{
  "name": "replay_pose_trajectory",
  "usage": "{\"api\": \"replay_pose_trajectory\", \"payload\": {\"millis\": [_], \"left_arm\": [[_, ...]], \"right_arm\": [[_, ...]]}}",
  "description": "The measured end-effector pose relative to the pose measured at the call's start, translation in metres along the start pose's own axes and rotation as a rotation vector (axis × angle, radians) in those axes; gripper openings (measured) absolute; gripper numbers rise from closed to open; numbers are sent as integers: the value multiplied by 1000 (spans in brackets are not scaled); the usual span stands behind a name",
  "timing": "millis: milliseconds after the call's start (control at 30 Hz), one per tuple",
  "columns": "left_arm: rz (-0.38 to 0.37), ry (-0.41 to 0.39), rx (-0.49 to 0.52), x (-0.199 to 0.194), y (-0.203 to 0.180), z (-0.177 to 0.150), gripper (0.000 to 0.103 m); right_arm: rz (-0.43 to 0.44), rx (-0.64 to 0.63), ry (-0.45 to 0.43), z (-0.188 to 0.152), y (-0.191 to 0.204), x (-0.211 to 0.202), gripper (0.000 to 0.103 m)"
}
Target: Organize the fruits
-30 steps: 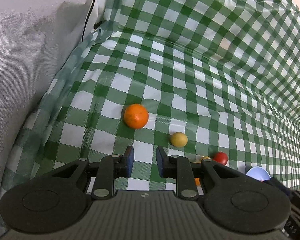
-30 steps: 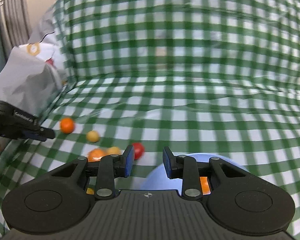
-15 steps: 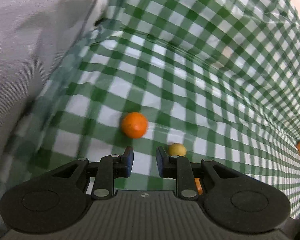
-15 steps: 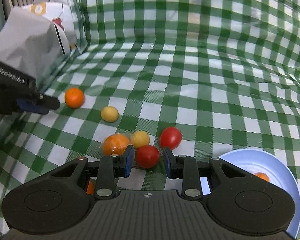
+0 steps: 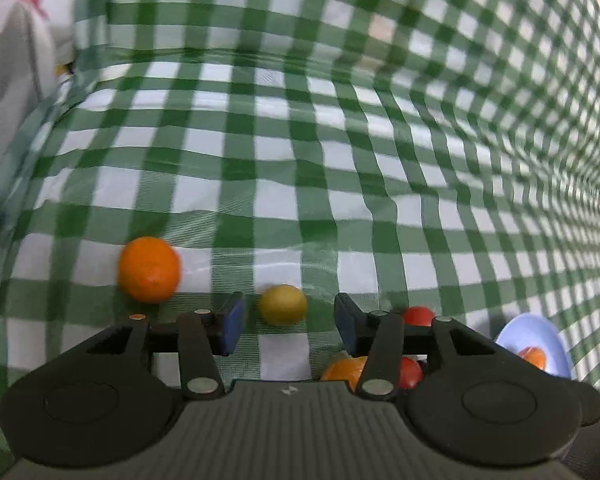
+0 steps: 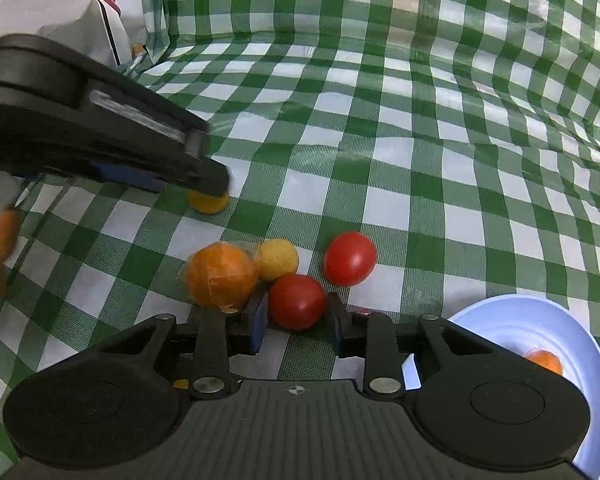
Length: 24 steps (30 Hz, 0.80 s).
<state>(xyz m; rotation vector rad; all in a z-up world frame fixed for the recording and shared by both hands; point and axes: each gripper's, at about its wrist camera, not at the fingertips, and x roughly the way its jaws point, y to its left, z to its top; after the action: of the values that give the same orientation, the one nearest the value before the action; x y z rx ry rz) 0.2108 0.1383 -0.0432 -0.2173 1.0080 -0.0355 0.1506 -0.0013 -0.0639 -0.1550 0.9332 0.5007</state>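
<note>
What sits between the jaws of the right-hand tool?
In the right wrist view, a red tomato sits between the right gripper's jaws, on the checked cloth; whether they press it is unclear.

The left tongs have just been opening: their blue pads, close together before, now stand wide apart, and they have swung across the table so the small yellow fruit sits in line with the gap, just past the tips, untouched. The orange, once straight ahead of them, now lies off to their left. The right tongs have come down over the cluster of fruit, and a red tomato that was ahead of them now sits between their pads, close on both sides.
</note>
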Motion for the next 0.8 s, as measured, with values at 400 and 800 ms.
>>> {"api": "replay_pose_trajectory", "payload": {"millis": [400,800], "left_arm": [[54,-28,74,5,-9,-6,31],[76,-211,17,-89,-17,-28,31]], "right_arm": [[-3,55,-54,-1,-9,-14,31],[-28,123,-278,-12,-30,-96,31]]}}
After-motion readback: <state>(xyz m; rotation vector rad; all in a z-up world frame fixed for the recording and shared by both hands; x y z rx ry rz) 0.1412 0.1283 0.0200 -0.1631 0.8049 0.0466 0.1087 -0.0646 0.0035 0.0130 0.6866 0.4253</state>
